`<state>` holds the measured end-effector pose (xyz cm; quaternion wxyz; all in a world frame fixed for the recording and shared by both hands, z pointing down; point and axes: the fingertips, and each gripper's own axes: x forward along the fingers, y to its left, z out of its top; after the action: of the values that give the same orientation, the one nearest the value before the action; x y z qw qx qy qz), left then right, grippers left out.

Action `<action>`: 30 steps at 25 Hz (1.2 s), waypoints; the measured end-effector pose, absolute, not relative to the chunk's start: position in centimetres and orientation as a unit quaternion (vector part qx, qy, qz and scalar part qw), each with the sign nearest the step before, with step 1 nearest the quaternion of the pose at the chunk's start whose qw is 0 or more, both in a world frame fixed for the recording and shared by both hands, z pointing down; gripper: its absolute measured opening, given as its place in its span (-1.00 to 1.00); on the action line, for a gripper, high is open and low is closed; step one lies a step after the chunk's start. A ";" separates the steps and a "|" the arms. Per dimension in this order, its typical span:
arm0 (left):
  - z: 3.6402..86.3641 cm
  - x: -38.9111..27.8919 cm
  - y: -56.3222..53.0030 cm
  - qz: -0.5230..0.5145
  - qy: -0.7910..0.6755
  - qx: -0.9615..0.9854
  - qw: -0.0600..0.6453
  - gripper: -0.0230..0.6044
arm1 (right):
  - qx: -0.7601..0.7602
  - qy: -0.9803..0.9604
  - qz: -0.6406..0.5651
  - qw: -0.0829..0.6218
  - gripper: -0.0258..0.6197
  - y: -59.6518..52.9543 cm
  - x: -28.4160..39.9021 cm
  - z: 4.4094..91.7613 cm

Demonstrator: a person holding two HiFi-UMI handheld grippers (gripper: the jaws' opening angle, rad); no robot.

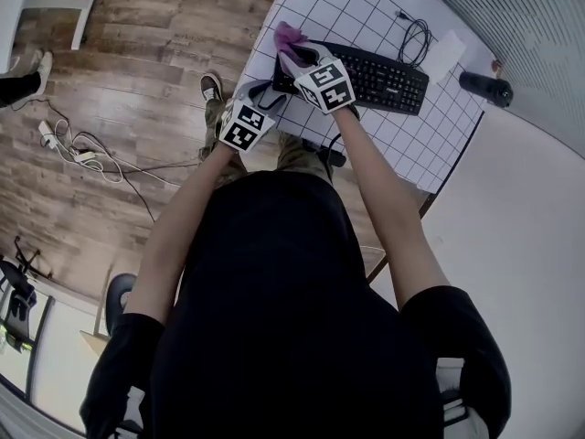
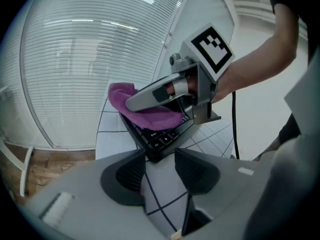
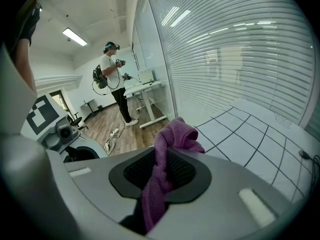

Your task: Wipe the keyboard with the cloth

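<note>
A black keyboard (image 1: 379,78) lies on the white gridded table (image 1: 366,12). My right gripper (image 3: 160,171) is shut on a purple cloth (image 3: 174,136), which bunches up between its jaws. In the head view the cloth (image 1: 291,37) sits over the keyboard's left end, beyond the right gripper (image 1: 294,59). In the left gripper view the cloth (image 2: 150,115) drapes on the keyboard (image 2: 161,139) under the right gripper (image 2: 162,93). My left gripper (image 2: 160,160) is open just short of the keyboard's near corner, with only table between its jaws.
A coiled black cable (image 1: 416,39) and a white block (image 1: 445,55) lie behind the keyboard. A dark cylinder (image 1: 486,88) rests past the table's right edge. A blind-covered glass wall (image 3: 235,49) borders the table. Another person (image 3: 114,79) stands across the room; cords (image 1: 78,149) lie on the floor.
</note>
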<state>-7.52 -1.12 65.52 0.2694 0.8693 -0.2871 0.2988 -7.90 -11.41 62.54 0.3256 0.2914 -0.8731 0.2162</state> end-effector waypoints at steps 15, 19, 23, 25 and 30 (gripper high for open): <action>65.7 -8.1 -1.6 0.305 -0.301 0.861 0.276 -0.40 | 0.383 -0.889 0.233 0.094 -0.65 -12.4 1.2 50.9; 65.6 -8.1 -1.6 0.307 -0.318 0.858 0.262 -0.40 | 0.462 -0.853 0.218 0.109 -0.65 -10.2 11.7 50.9; 65.6 -8.0 -1.5 0.309 -0.322 0.858 0.254 -0.40 | 0.531 -0.807 0.218 0.137 -0.64 -6.7 21.9 52.0; 65.6 -7.9 -1.4 0.309 -0.323 0.859 0.247 -0.41 | 0.556 -0.789 0.214 0.150 -0.64 -5.2 26.2 52.4; 65.4 -7.9 -1.4 0.306 -0.325 0.862 0.240 -0.41 | 0.593 -0.764 0.190 0.171 -0.64 -2.9 34.2 52.0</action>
<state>-7.91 -1.36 65.42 0.2401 0.8617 -0.3255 0.3064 34.21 -2.93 51.96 0.1706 0.5928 -0.7639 0.1895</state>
